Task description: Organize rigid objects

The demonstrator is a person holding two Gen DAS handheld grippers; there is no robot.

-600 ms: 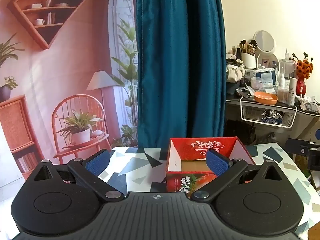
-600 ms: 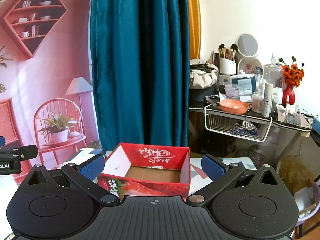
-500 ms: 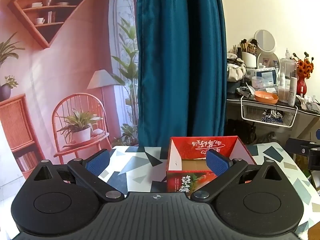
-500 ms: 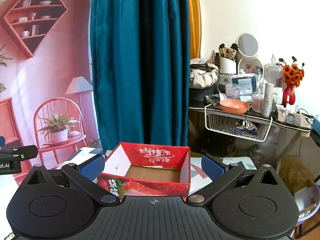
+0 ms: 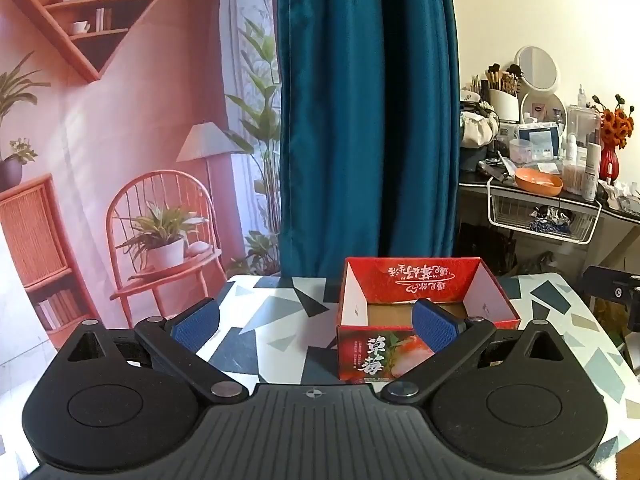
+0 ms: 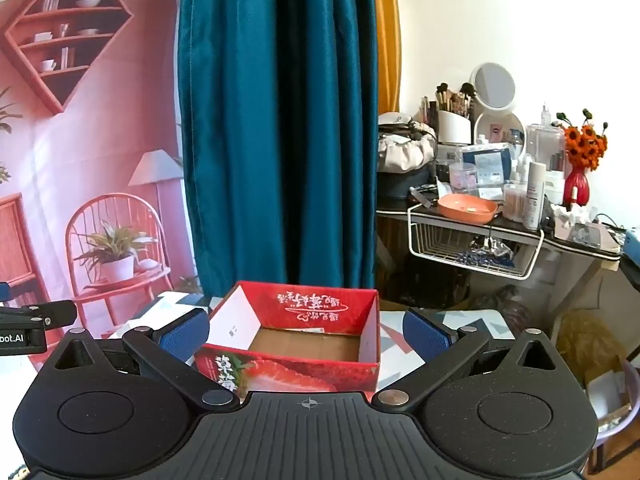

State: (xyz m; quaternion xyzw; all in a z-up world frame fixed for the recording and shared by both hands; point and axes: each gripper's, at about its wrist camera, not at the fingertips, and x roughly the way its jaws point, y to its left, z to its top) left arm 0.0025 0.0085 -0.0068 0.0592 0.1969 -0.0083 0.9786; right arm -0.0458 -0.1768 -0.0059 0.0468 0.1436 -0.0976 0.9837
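Observation:
An open red strawberry carton (image 5: pixel 416 280) stands on the patterned table (image 5: pixel 272 312); its brown floor looks empty. It also shows in the right wrist view (image 6: pixel 308 308). My left gripper (image 5: pixel 316 324) is open and empty, held above the table to the left of the carton, its right pad over the carton's near wall. My right gripper (image 6: pixel 306 334) is open and empty, its blue pads (image 6: pixel 424 334) either side of the carton's near end. No loose rigid objects are in view.
A teal curtain (image 5: pixel 368 120) hangs behind the table, with a pink printed backdrop (image 5: pixel 120 140) to the left. A cluttered vanity shelf with a wire basket (image 6: pixel 472 256) stands at right. The other gripper's body (image 6: pixel 24 328) shows at the left edge.
The view from both grippers has shifted only slightly; both stay open and empty and the carton has not moved.

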